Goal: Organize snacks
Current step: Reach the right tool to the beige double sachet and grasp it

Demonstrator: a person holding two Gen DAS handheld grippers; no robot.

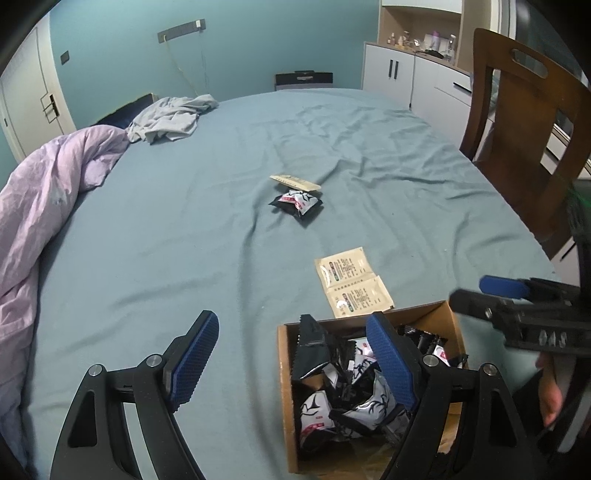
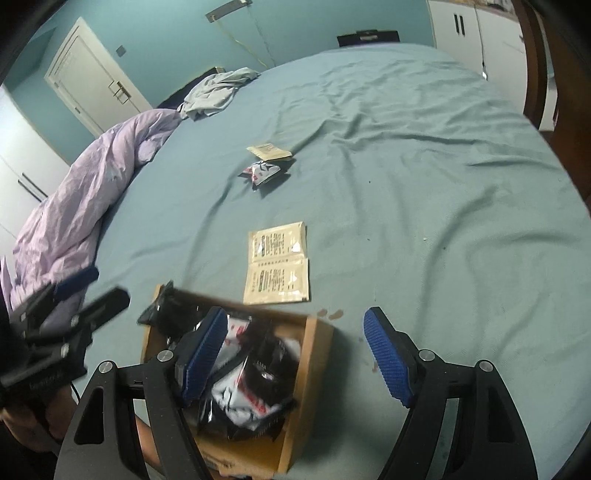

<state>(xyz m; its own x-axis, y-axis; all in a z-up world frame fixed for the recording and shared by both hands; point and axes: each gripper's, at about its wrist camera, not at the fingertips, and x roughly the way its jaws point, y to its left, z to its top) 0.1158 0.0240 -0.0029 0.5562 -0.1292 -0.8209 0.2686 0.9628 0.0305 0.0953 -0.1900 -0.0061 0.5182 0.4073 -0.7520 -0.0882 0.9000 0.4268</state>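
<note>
Walls: teal-blue paint, with a grey strip (image 1: 181, 30) mounted high and cords hanging from it.
Door: white panelled door (image 2: 92, 83) at the left.
Bed: wide, under a rumpled blue-green sheet (image 1: 369, 147).
Bedding: lilac duvet (image 1: 48, 192) bunched along the left edge; grey cloth (image 1: 171, 118) crumpled at the far left corner.
Cabinets: white, with dark handles (image 1: 393, 68), against the far right wall.
Chair: brown wooden chair (image 1: 524, 122) at the bed's right edge.

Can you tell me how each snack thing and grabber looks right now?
Cardboard box: open, full of black-and-white packets.
Black-and-white packet: lying loose on bed.
Twin beige sachets: joined, flat beside box.
Single beige sachet: flat, touching loose packet.
Left tool: open, empty.
Right tool: open, empty.
</note>
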